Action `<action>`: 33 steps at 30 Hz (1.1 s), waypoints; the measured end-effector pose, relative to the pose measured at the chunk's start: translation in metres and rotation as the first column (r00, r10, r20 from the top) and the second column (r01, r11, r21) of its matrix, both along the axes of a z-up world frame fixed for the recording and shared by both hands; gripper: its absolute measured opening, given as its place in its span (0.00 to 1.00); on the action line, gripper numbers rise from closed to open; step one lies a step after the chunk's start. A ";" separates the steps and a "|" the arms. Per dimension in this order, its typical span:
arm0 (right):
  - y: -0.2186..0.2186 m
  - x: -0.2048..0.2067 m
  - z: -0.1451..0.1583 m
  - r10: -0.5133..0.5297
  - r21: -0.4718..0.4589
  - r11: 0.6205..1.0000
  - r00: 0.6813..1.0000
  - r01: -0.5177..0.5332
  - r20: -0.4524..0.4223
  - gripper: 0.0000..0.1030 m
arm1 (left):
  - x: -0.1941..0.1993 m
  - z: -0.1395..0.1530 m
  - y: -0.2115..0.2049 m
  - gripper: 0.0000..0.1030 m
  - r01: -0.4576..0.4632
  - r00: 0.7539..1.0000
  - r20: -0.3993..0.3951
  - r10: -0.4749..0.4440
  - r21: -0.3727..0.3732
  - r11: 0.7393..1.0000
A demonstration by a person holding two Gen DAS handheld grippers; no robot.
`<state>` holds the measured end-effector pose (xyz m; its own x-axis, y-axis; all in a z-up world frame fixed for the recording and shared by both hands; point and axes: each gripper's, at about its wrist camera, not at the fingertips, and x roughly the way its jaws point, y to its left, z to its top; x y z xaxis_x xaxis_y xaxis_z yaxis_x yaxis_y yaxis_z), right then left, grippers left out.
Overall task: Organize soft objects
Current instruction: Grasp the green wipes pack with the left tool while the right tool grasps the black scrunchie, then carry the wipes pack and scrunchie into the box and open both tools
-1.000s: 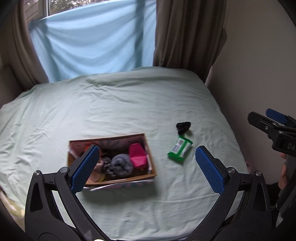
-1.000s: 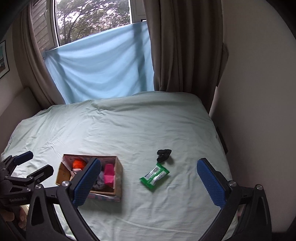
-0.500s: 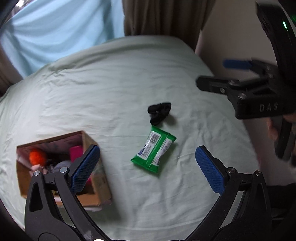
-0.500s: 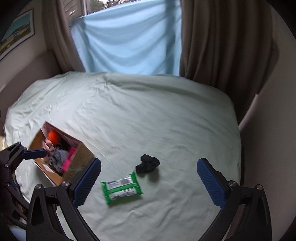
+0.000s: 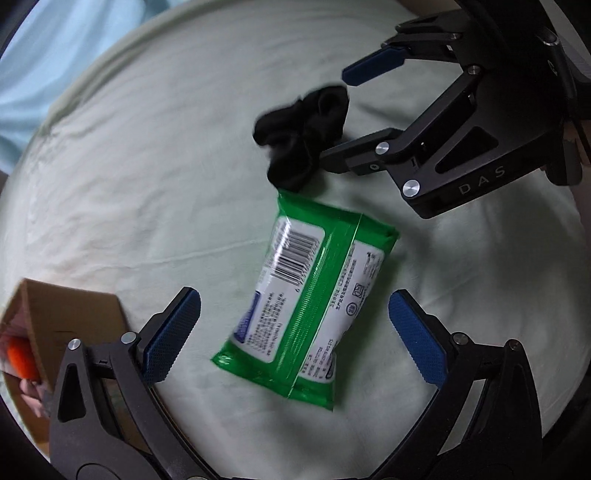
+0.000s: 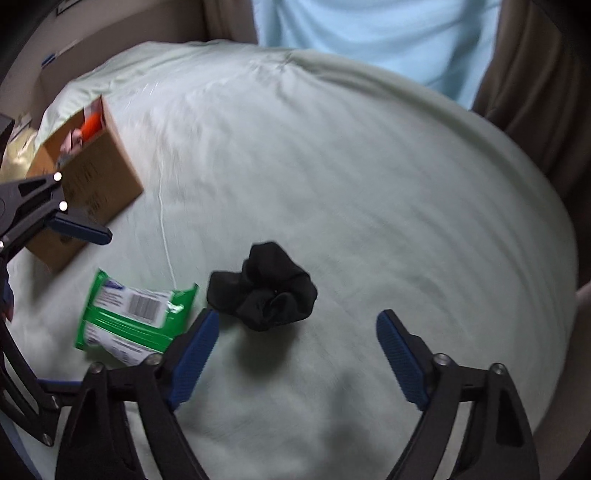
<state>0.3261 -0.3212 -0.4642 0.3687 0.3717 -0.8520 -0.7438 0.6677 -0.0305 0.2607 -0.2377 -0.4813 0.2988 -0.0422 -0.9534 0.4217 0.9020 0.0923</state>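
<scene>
A green wipes pack [image 5: 308,301] lies flat on the pale green bedsheet [image 5: 147,177]; my left gripper [image 5: 293,334] is open with its fingers on either side of the pack's near end, just above it. A black scrunchie [image 6: 264,291] lies beyond the pack; my right gripper [image 6: 297,354] is open just short of it. The right gripper also shows in the left wrist view [image 5: 340,114], open around the scrunchie [image 5: 301,136]. The pack also shows in the right wrist view [image 6: 133,317].
A brown cardboard box [image 6: 86,181] holding soft items, one orange [image 6: 90,123], sits to the left on the bed; its corner shows in the left wrist view [image 5: 70,317]. Brown curtains [image 6: 535,74] and a light blue cloth [image 6: 369,33] hang behind the bed.
Both grippers have dropped down and forward toward the bed. The left one has closed in over the wipes pack, the right one over the scrunchie. Both stay open.
</scene>
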 end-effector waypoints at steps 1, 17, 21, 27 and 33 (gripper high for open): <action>0.003 0.002 -0.008 0.025 -0.004 1.000 1.000 -0.025 -0.011 0.77 | 0.001 -0.006 0.000 0.94 -0.004 1.000 -0.013 0.004 -0.001 1.000; 0.034 0.004 -0.021 0.147 0.017 0.989 0.989 -0.147 0.031 0.32 | 0.012 -0.017 -0.005 0.49 0.004 0.998 -0.060 -0.007 -0.049 0.999; 0.032 -0.001 -0.014 0.125 0.024 0.992 0.992 -0.126 0.020 0.27 | 0.013 -0.009 -0.003 0.41 -0.002 0.998 -0.065 -0.002 -0.057 0.998; 0.020 -0.006 0.012 0.057 0.047 0.997 0.998 -0.058 0.023 0.27 | 0.007 0.019 0.006 0.39 -0.002 0.999 -0.032 -0.001 -0.082 0.997; 0.004 -0.021 0.061 -0.039 0.071 0.997 0.998 0.035 0.047 0.27 | -0.001 0.065 0.015 0.39 0.012 1.000 0.022 -0.009 -0.112 0.994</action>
<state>0.3051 -0.3171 -0.4028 0.4237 0.4155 -0.8049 -0.7173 0.6965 -0.0180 0.2599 -0.2223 -0.4164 0.3176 -0.1513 -0.9361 0.4302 0.9028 0.0000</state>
